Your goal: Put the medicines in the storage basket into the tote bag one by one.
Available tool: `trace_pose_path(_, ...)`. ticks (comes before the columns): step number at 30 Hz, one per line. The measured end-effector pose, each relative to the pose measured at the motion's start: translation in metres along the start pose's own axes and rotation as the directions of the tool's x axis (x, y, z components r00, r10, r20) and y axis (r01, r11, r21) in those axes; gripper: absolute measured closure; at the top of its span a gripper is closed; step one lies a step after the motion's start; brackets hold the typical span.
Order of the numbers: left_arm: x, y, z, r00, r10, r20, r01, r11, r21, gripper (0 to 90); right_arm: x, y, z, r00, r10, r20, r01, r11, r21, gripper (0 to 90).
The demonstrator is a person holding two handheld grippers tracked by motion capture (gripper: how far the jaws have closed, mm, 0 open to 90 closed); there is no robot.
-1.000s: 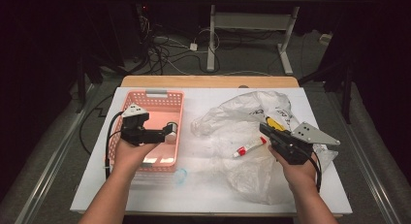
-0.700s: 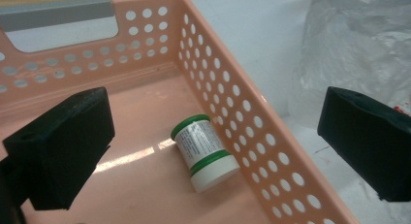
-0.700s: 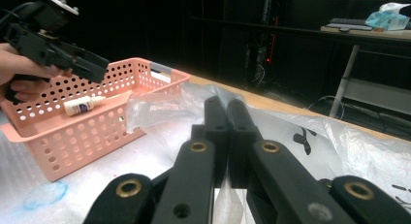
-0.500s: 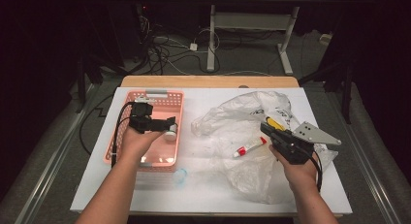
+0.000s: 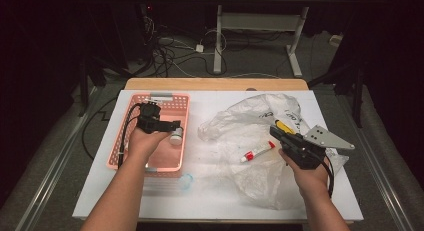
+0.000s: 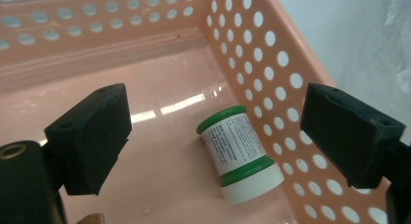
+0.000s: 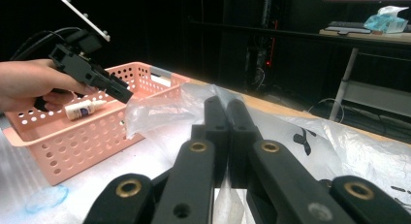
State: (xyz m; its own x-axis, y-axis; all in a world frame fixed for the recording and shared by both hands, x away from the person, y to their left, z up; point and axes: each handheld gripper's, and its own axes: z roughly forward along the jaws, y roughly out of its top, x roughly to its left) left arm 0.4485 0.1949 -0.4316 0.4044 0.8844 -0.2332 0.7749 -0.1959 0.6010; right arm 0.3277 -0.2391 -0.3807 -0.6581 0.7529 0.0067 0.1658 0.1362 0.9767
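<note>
The left gripper [image 6: 213, 136] hangs over the pink basket [image 6: 271, 64] with its jaws spread wide and nothing pressed between them; they have just been closing a little, yet the pads [image 6: 92, 136] stand well clear of the small white bottle [image 6: 240, 153] below; that bottle, green-banded with a white cap, lies on its side on the basket floor, just beside the perforated wall; in the high view the same gripper [image 5: 170, 126] sits above the right half of the basket [image 5: 127, 108], with the bottle [image 5: 176, 137] near its tip, and in the right gripper view a white dropper bottle [image 7: 83, 109] shows just under the left gripper [image 7: 121, 90] at the basket's [image 7: 72, 141] rim.

The right gripper [image 7: 227, 112] has its two jaws pressed flat together, holding nothing; in the high view it [image 5: 276, 128] rests over a crumpled clear plastic bag [image 5: 240, 121] on the white table [image 5: 210, 201]; a red-and-white tube [image 5: 256, 152] lies on the bag just beside it; a yellow thing [image 5: 285, 126] lies close beyond the jaws; a small bluish cap [image 5: 186, 180] lies on the table near the basket's near corner.
</note>
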Motion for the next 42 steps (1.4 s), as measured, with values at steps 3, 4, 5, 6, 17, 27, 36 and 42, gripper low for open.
trace_pose_path(3,0.001,0.001,0.004,0.9999,-0.012,0.009,0.012,0.9997,0.022,10.3,0.0,0.0,0.0,1.0,0.001,0.0,-0.001,1.0,-0.001,90.0)
trace_pose_path(4,0.002,0.001,0.006,0.9998,-0.017,0.01,0.017,0.9994,0.03,10.3,0.0,0.0,0.0,1.0,0.002,0.001,-0.002,1.0,0.0,90.0)
trace_pose_path(5,0.002,0.001,0.007,0.9998,-0.019,0.004,0.019,0.9991,0.038,10.3,0.0,0.0,-0.001,1.0,0.0,0.0,0.0,1.0,-0.001,90.0)
trace_pose_path(6,0.002,0.0,0.009,0.9999,-0.016,0.001,0.016,0.9987,0.049,10.3,-0.001,0.0,-0.001,1.0,0.0,-0.001,0.0,1.0,-0.001,90.0)
trace_pose_path(17,0.001,-0.001,0.024,0.9999,-0.012,0.002,0.012,0.9918,0.127,15.7,-0.001,0.0,-0.001,1.0,0.0,0.0,0.0,1.0,-0.003,90.0)
trace_pose_path(27,0.004,-0.002,0.025,0.9996,0.005,-0.028,0.0,0.9852,0.172,23.6,-0.001,-0.001,-0.001,1.0,0.003,0.0,-0.003,1.0,0.001,90.0)
trace_pose_path(36,0.009,-0.003,0.026,0.9989,0.001,-0.047,0.011,0.9686,0.248,33.9,-0.001,-0.001,0.0,1.0,0.002,-0.001,-0.002,1.0,0.001,90.0)
trace_pose_path(42,0.009,-0.005,0.029,0.9963,0.002,-0.086,0.025,0.9486,0.315,40.5,-0.001,-0.001,0.0,1.0,0.001,0.001,-0.001,1.0,0.001,90.0)
